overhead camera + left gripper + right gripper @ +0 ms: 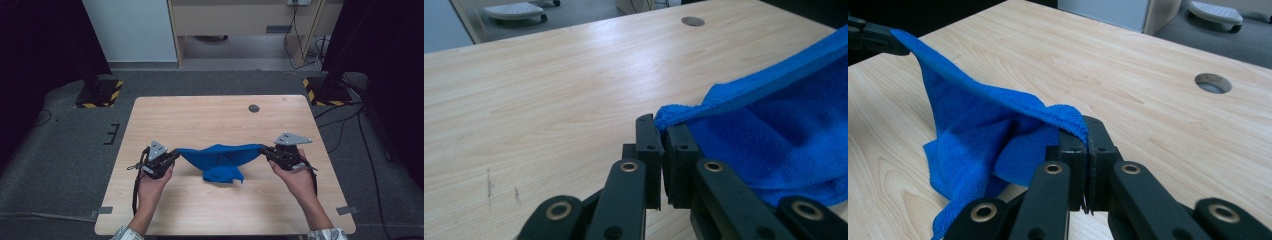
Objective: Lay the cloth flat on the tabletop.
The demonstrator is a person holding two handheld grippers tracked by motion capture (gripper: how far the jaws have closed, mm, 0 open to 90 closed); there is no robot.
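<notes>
Two tools [176,154] [264,148], one blue cloth [220,160]

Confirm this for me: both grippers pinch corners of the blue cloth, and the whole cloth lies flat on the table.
Not flat. The high view shows the blue cloth stretched between the left gripper and right gripper, its middle sagging toward the table.
</notes>
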